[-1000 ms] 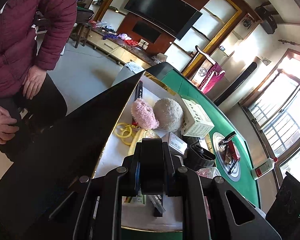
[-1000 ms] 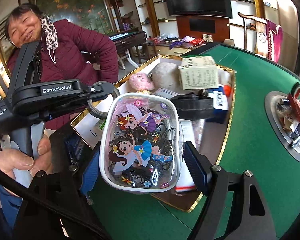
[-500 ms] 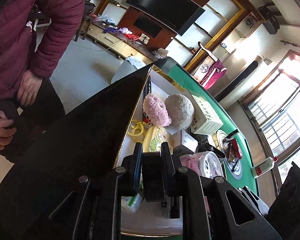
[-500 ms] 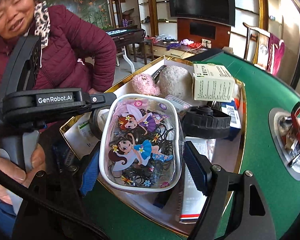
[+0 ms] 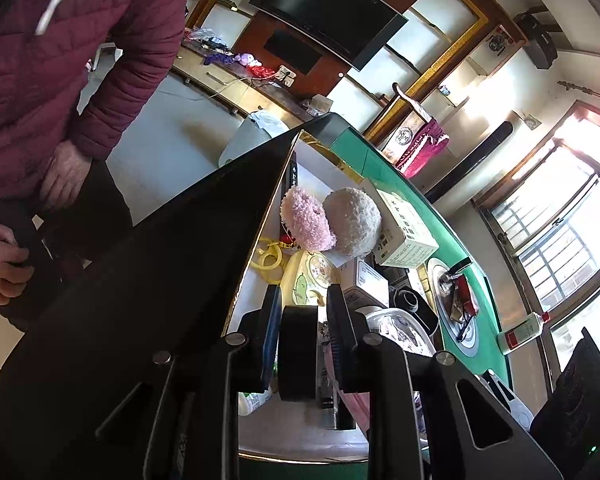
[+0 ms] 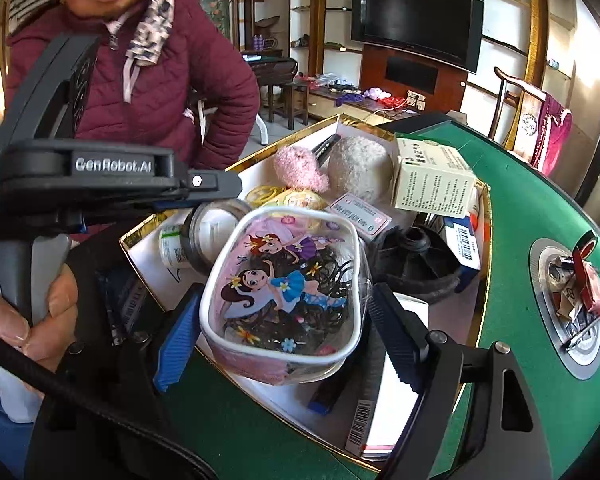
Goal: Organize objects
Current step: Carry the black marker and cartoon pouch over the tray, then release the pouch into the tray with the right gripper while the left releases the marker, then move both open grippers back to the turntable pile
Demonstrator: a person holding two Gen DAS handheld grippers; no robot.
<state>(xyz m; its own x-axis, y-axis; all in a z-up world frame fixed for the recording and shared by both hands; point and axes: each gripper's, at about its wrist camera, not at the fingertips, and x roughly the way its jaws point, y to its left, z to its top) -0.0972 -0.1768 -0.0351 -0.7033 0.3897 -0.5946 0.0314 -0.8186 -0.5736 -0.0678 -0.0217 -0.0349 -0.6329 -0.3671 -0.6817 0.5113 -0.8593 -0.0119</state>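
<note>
On the green table (image 6: 540, 216), a shallow gold-rimmed box (image 6: 482, 280) holds a crowded assortment of articles. The right gripper (image 6: 288, 316) stands over the box's near edge with a clear pouch (image 6: 288, 280), printed with cartoon girls and filled with dark hair ties, between its fingers. The jaws are opening: a gap shows between the right pad and the pouch wall, while the blue pad (image 6: 178, 336) on the other side sits just beside the pouch; contact there cannot be confirmed. The pouch's lower end appears to rest on the contents of the box.

The left gripper (image 5: 299, 320) has a black roll, seemingly tape (image 5: 299, 354), standing on edge between its fingers. Its jaws are also opening, and a slight gap shows on each side of the roll. In the right wrist view the same roll (image 6: 210, 236) sits at the left end of the box, beside a small labelled bottle (image 6: 170, 246).

Further back in the box lie a pink fluffy item (image 6: 300, 170), a cream fluffy ball (image 6: 360, 166), a green-and-white carton (image 6: 432, 178), a black ribbed disc (image 6: 416, 260) and a blue barcoded packet (image 6: 466, 246).

The box's dark lid (image 5: 140, 300) stands raised along the left side. A person in a maroon jacket (image 6: 152, 88) stands beyond the table.
</note>
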